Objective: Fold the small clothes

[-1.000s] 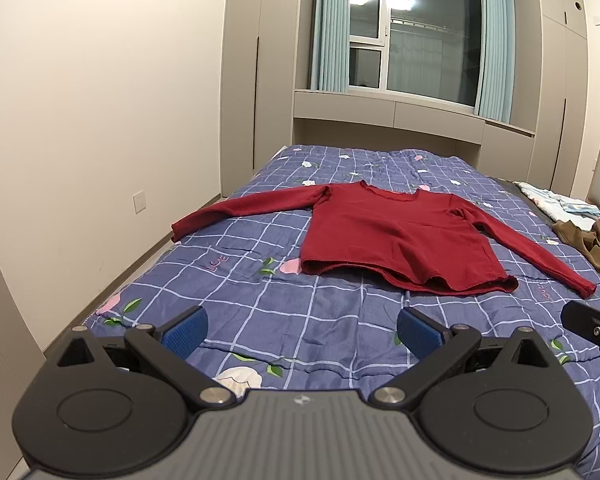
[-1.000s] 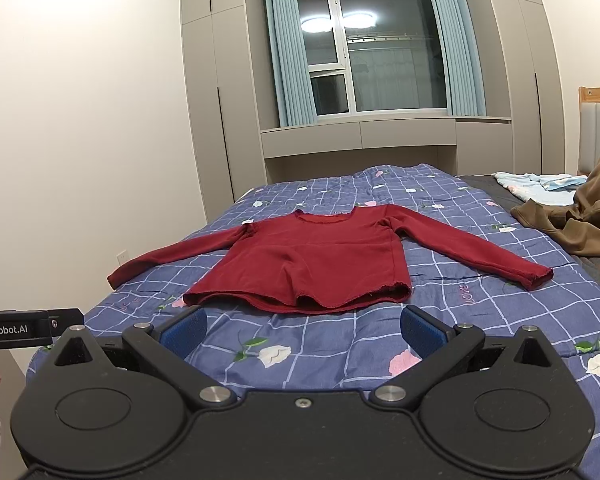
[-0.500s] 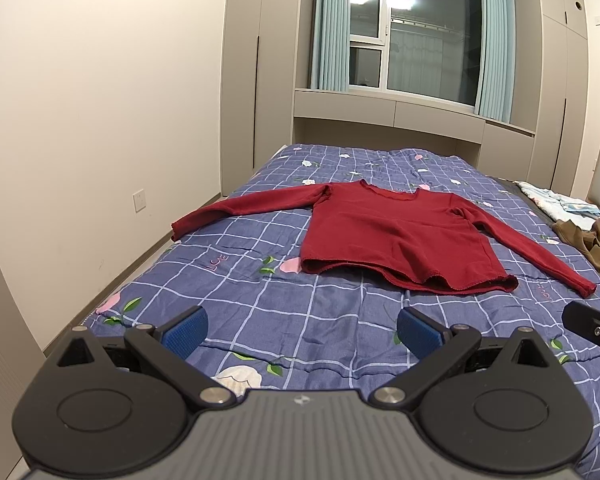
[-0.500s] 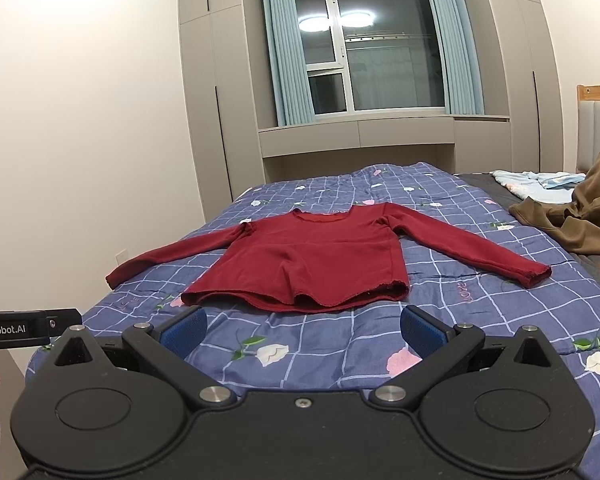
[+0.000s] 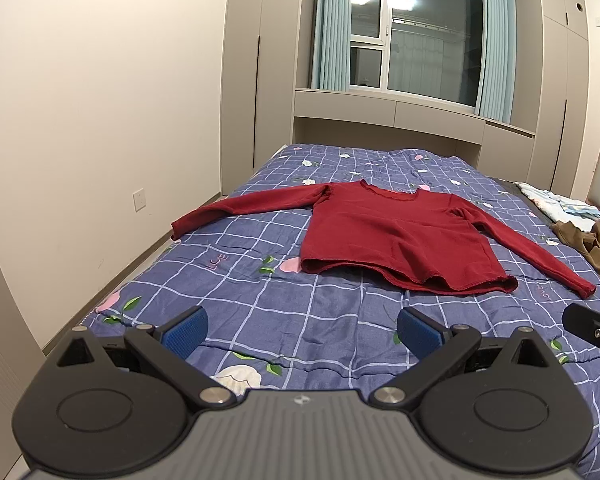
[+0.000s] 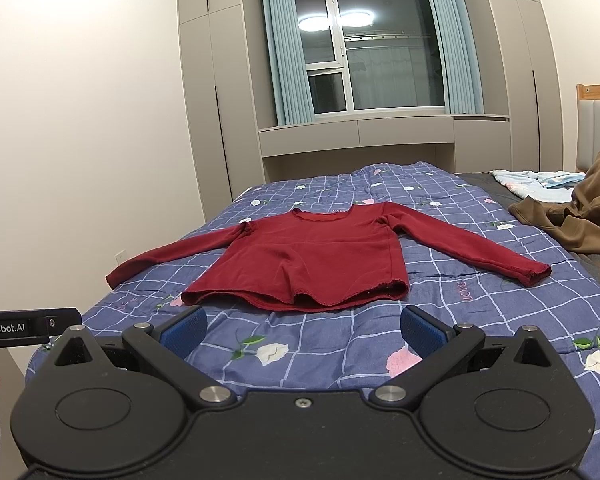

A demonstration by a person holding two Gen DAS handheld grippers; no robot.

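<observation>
A dark red long-sleeved top (image 5: 396,236) lies flat on the blue checked bedspread (image 5: 260,304), both sleeves spread out, hem towards me. It also shows in the right wrist view (image 6: 312,260). My left gripper (image 5: 302,330) is open and empty, held above the near part of the bed, short of the hem. My right gripper (image 6: 304,328) is open and empty, just short of the hem. Part of the left gripper (image 6: 24,328) shows at the left edge of the right wrist view.
A brown garment (image 6: 580,220) and a pale blue cloth (image 6: 536,182) lie at the right side of the bed. A wall runs along the left with a socket (image 5: 139,200). Wardrobes and a window (image 6: 380,48) stand at the far end.
Almost nothing has moved. The right wrist view has shifted very slightly, and both grippers stay open over the near bed.
</observation>
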